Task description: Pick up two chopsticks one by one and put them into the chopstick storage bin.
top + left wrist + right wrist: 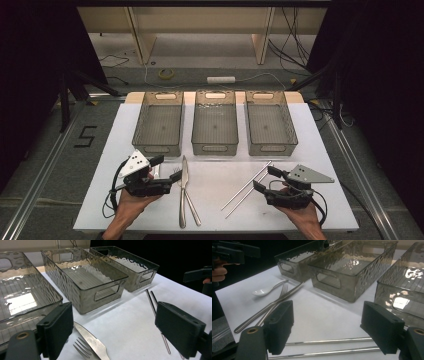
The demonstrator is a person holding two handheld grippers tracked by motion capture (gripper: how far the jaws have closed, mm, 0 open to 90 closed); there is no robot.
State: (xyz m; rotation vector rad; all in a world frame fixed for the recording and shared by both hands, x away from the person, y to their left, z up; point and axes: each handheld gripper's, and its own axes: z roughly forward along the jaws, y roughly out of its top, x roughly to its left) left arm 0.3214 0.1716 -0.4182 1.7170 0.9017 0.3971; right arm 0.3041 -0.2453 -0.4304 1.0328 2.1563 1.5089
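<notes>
Counting three bins (215, 122), two straws (247, 186)

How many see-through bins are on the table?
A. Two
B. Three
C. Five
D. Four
B. Three bins stand in a row at the far side of the table: the left bin, the middle bin and the right bin.
</notes>
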